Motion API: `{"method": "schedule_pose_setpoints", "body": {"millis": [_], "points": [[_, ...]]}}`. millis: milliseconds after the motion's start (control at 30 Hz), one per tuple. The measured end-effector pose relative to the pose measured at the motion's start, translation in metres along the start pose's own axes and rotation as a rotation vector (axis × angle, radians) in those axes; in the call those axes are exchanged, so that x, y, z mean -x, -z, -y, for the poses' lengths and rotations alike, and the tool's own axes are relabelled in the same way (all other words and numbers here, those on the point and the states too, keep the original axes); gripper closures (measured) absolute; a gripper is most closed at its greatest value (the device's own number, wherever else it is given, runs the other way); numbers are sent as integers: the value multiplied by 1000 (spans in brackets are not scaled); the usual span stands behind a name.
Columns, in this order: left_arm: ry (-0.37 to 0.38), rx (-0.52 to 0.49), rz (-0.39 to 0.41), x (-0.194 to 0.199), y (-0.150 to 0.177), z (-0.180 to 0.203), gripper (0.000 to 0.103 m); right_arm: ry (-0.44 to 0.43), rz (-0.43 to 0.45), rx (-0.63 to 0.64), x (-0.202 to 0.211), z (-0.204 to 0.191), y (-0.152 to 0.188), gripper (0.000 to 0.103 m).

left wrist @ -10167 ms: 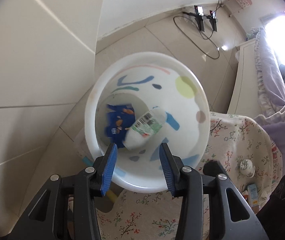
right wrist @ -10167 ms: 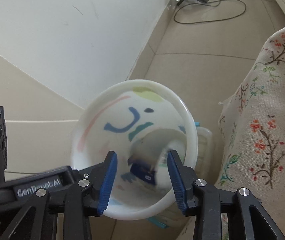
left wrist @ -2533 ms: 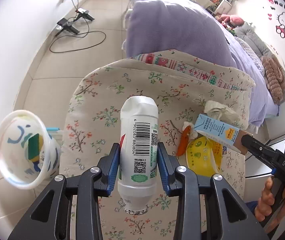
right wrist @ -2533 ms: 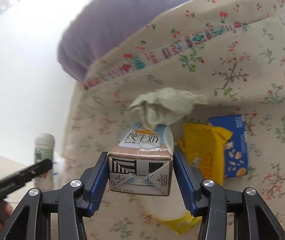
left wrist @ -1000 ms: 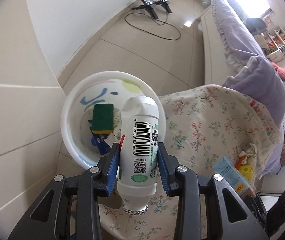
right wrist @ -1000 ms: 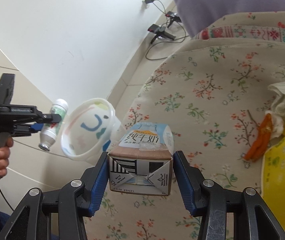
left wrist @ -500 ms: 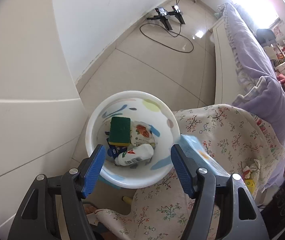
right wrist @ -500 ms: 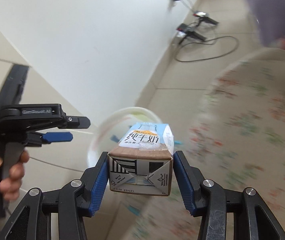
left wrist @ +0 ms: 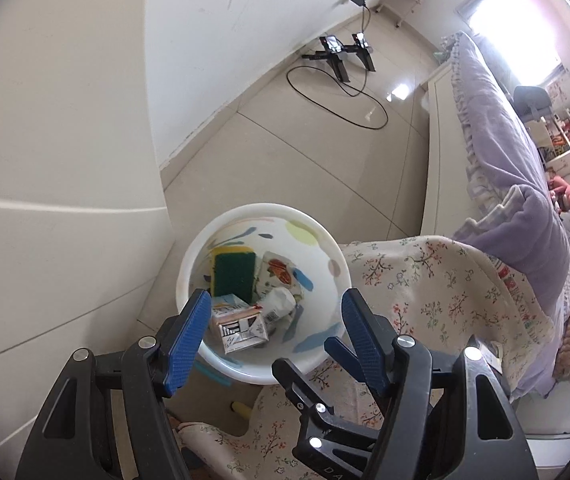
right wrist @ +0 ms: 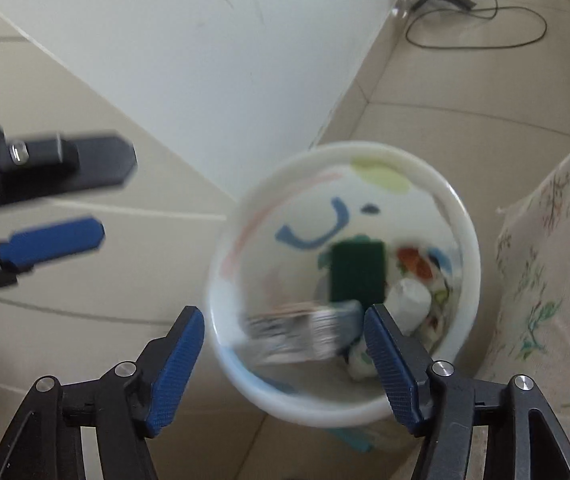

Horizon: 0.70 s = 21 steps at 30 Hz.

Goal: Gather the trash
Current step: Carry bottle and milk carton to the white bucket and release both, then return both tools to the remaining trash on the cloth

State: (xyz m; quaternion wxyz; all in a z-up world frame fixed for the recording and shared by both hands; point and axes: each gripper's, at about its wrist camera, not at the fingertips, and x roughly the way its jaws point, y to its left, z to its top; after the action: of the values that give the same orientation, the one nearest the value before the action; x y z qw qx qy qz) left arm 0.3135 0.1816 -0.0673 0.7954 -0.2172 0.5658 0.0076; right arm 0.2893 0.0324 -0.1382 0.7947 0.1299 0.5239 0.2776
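Left wrist view: the left gripper (left wrist: 275, 330) is spread wide and holds nothing, positioned above the white bin (left wrist: 337, 258). Inside the bin, from left to right, lie a green sponge (left wrist: 233, 270), a milk carton (left wrist: 239, 326) below it, a white bottle (left wrist: 279, 304) and a printed wrapper (left wrist: 277, 274). The right gripper (left wrist: 335, 350) enters at lower right. Right wrist view: the right gripper (right wrist: 285, 348) is released and empty above the bin (right wrist: 467, 240); the carton (right wrist: 301, 334) is motion-blurred inside it. A floral cloth (right wrist: 557, 272) lies beside the bin.
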Motion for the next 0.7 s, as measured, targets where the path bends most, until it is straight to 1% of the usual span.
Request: {"method": "schedule_pose_setpoints", "body": {"millis": [133,267,467,700], "points": [[-1,-25,0,-1,4,11,33,11,3,-8,14,16,9,32],[9,-47,-9,-4,8,23,33,27,34,-20,46,28,14,32],[27,-99,-26,-7,18,49,33,67,71,-32,105,45,28,32],[49,-221,-68,-18,47,103,33,135,114,-60,179,71,48,32]]}}
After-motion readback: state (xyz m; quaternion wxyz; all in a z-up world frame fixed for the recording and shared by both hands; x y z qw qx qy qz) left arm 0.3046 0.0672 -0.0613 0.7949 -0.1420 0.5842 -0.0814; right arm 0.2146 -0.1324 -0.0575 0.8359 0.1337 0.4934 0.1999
